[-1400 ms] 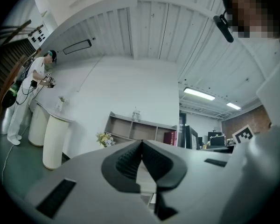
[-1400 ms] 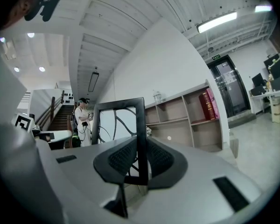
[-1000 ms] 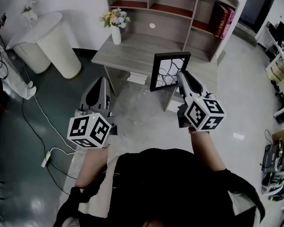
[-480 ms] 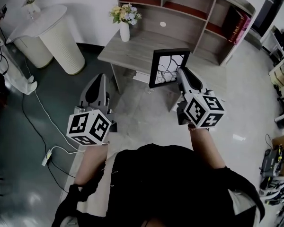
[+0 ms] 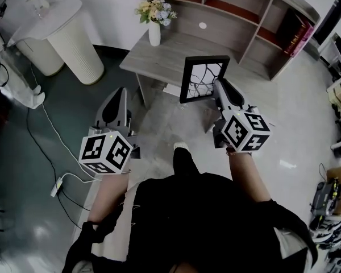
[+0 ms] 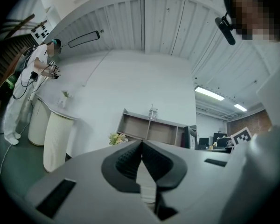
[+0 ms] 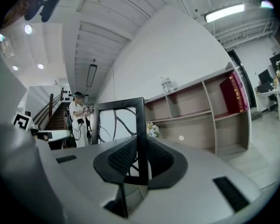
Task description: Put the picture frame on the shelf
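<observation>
The picture frame [image 5: 203, 78] is black-edged with a white print of dark curved lines. It stands upright in the air, with my right gripper [image 5: 218, 86] shut on its right edge. In the right gripper view the frame [image 7: 116, 120] rises between the two jaws, whose tips [image 7: 141, 154] clamp its side bar. The wooden shelf unit [image 5: 238, 16] sits on a desk [image 5: 176, 56] just beyond the frame. My left gripper [image 5: 116, 98] hangs lower left over the floor, shut with nothing in it; its tips [image 6: 141, 146] meet in the left gripper view.
A white vase of flowers [image 5: 154, 17] stands on the desk's left end. Red books [image 5: 303, 30] lean in the shelf's right compartment. A white ribbed round stand [image 5: 68, 36] is at far left, with cables [image 5: 51, 147] on the floor. A person in white [image 7: 77, 120] stands far off.
The view has moved closer to the desk and shelf. The frame and right gripper now sit nearer the desk's front edge. A foot has stepped forward below the grippers.
</observation>
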`<state>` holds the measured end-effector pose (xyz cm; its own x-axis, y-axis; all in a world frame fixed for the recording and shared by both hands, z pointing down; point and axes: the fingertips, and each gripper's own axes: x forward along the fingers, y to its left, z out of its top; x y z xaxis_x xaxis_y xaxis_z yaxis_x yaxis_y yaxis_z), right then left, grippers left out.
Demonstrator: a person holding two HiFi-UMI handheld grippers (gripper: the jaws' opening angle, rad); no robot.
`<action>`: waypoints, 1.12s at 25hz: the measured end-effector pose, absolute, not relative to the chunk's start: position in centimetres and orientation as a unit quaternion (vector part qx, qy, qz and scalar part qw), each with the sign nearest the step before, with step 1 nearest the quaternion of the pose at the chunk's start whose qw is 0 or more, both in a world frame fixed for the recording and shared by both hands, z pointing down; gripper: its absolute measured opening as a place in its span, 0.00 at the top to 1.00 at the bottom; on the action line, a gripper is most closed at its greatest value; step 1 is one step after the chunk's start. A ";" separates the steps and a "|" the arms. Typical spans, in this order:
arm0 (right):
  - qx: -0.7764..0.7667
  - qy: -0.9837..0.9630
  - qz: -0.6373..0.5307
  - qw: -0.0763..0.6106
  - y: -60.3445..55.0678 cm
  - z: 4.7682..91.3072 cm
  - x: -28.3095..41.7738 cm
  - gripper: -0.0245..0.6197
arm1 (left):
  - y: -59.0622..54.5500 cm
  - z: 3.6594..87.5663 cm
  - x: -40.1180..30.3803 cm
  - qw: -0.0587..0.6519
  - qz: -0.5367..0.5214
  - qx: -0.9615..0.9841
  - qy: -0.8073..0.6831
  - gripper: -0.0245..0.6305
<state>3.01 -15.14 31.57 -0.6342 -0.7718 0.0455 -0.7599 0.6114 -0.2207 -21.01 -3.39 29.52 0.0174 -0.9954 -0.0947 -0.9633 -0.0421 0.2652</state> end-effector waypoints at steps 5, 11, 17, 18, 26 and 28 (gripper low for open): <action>-0.421 0.899 -0.118 0.023 -18.4 33.0 1.9 0.85 | -5.9 30.4 -22.1 0.066 -0.125 0.705 -0.695 0.95; -0.408 0.905 -0.122 0.012 -25.1 33.5 -0.5 0.85 | -11.1 30.0 -24.3 0.066 -0.135 0.689 -0.709 0.94; -0.397 0.911 -0.112 0.009 -30.6 32.9 -2.2 0.85 | -15.8 29.4 -25.5 0.062 -0.149 0.682 -0.713 0.94; -0.397 0.911 -0.110 0.011 -31.5 32.7 -2.4 0.85 | -16.5 29.4 -25.7 0.061 -0.150 0.681 -0.714 0.94; -0.380 0.919 -0.103 0.027 -40.0 30.1 -5.3 0.85 | -23.9 28.5 -27.3 0.061 -0.156 0.676 -0.718 0.95; -0.374 0.922 -0.095 0.033 -41.9 29.1 -6.1 0.85 | -25.4 28.4 -27.7 0.059 -0.158 0.674 -0.719 0.94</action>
